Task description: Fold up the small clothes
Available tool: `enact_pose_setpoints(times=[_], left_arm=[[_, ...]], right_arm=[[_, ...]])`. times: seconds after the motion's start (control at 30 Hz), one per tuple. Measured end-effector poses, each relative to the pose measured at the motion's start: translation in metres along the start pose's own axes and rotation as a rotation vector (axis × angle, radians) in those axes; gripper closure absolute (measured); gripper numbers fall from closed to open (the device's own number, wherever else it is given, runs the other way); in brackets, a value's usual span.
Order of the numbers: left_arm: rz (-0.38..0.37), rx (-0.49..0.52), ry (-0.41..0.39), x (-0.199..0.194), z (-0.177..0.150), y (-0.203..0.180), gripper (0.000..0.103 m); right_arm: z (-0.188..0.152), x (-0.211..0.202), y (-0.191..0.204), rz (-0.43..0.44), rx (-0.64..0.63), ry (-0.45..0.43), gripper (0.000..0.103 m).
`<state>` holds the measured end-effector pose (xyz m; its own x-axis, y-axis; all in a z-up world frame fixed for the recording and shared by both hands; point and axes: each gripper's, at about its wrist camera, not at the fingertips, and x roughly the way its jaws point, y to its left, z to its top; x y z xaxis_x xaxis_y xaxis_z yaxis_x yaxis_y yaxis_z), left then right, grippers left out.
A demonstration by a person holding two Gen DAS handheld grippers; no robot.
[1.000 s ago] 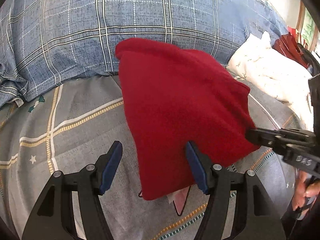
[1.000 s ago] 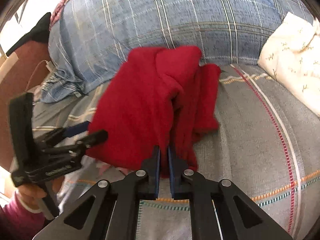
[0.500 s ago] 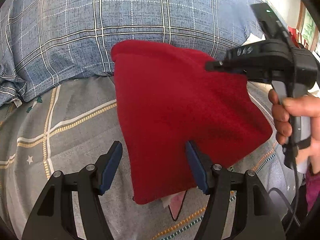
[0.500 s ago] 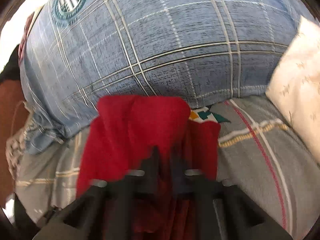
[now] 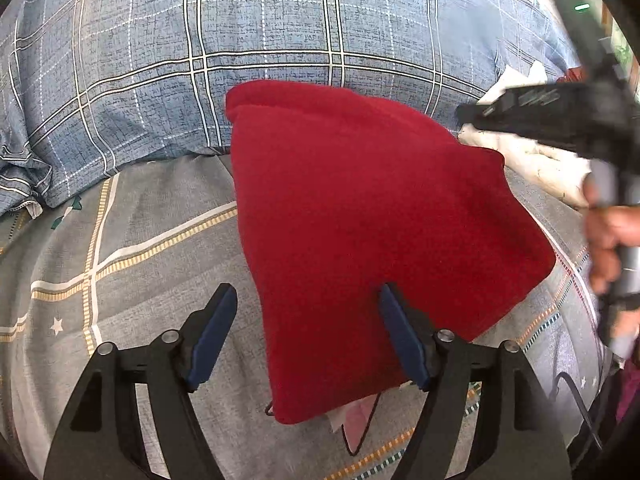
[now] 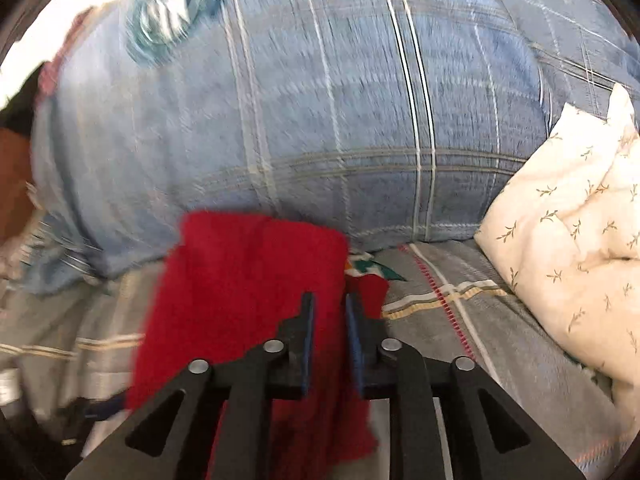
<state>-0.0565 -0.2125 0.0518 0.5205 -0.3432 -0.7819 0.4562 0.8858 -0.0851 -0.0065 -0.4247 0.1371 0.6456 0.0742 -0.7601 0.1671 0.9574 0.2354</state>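
Note:
A red fleece garment [image 5: 380, 220] lies folded on the grey bedsheet [image 5: 120, 280], its far end against the blue plaid duvet [image 5: 280, 40]. My left gripper [image 5: 306, 290] is open and its jaws are opening. The garment's near left edge lies between them, not pressed. In the right wrist view, the right gripper [image 6: 329, 297] hovers over the garment [image 6: 240, 280] near its far right edge. Its jaws are opening, a narrow gap apart, and grip nothing. The left wrist view shows that gripper [image 5: 466, 112] blurred, above the garment's far right corner and apart from it.
A white pillow with small sprigs [image 6: 568, 220] lies on the bed to the right. The duvet [image 6: 360, 120] rises like a wall behind the garment. A hand [image 5: 608, 236] holds the right gripper's handle. A pink and white scrap [image 5: 356, 420] and a black cord poke out under the garment's near end.
The right gripper, shut on the garment's near right edge, swept forward to the far right corner, and its jaws have parted. The left gripper stayed put, jaws slightly wider.

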Motion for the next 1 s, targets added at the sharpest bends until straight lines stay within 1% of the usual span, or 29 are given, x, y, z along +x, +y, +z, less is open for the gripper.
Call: enact_pose_setpoints(times=[0.03,0.07,0.1,0.17,0.2,0.23,0.27,0.3,0.33,0.37,0.4,0.43,0.47,0.53,0.6,0.7,0.8,0.93,0.97,1.0], left_arm=[[0.001,-0.001,0.000,0.000,0.000,0.000,0.029],[0.003,-0.002,0.000,0.000,0.000,-0.001,0.029],[0.005,0.000,-0.001,0.000,0.000,-0.002,0.029],[0.011,0.004,-0.004,-0.001,-0.001,-0.004,0.029],[0.012,0.004,-0.004,-0.001,-0.001,-0.004,0.029],[0.010,0.000,-0.003,-0.002,-0.001,-0.004,0.029],[0.002,-0.004,0.000,-0.003,-0.001,-0.003,0.029],[-0.017,-0.010,0.003,-0.005,0.000,-0.001,0.029],[-0.045,-0.023,0.007,-0.007,0.002,0.004,0.029],[-0.070,-0.038,0.005,-0.010,0.005,0.008,0.029],[-0.096,-0.060,-0.002,-0.013,0.008,0.015,0.027],[-0.117,-0.082,-0.011,-0.015,0.011,0.021,0.022],[-0.138,-0.105,-0.022,-0.015,0.016,0.029,0.021],[-0.168,-0.141,-0.026,-0.013,0.024,0.040,0.020],[-0.221,-0.181,-0.018,-0.004,0.030,0.050,0.020],[-0.272,-0.243,0.024,0.019,0.034,0.059,0.020],[-0.333,-0.274,0.063,0.035,0.033,0.061,0.019],[-0.353,-0.253,0.065,0.043,0.037,0.051,0.018],[-0.361,-0.244,0.067,0.044,0.038,0.048,0.018],[-0.368,-0.236,0.068,0.046,0.038,0.044,0.018]], right_arm=[[-0.001,-0.006,0.004,0.029,-0.001,-0.009,0.069],[-0.005,-0.012,0.007,0.058,-0.010,-0.014,0.067],[-0.010,-0.015,0.013,0.094,-0.025,-0.008,0.065],[-0.015,-0.009,0.022,0.131,-0.051,0.017,0.068],[-0.019,-0.002,0.024,0.124,-0.070,0.035,0.068],[-0.024,0.010,0.022,0.072,-0.092,0.042,0.068],[-0.030,0.023,0.017,-0.015,-0.103,0.057,0.066],[-0.038,0.036,0.009,-0.047,-0.096,0.097,0.061],[-0.042,0.042,0.001,-0.023,-0.066,0.113,0.058],[-0.045,0.042,-0.008,0.017,-0.021,0.102,0.056],[-0.045,0.037,-0.015,0.050,0.021,0.091,0.051],[-0.044,0.031,-0.020,0.072,0.046,0.081,0.044],[-0.042,0.024,-0.026,0.091,0.072,0.059,0.042],[-0.041,0.011,-0.035,0.124,0.116,0.023,0.031],[-0.040,0.009,-0.042,0.171,0.140,0.015,0.025],[-0.038,0.024,-0.054,0.208,0.174,0.054,0.024],[-0.036,0.036,-0.059,0.247,0.207,0.071,0.021],[-0.034,0.061,-0.051,0.340,0.214,0.117,0.021],[-0.035,0.068,-0.045,0.345,0.196,0.128,0.021],[-0.035,0.073,-0.038,0.328,0.165,0.137,0.024]])
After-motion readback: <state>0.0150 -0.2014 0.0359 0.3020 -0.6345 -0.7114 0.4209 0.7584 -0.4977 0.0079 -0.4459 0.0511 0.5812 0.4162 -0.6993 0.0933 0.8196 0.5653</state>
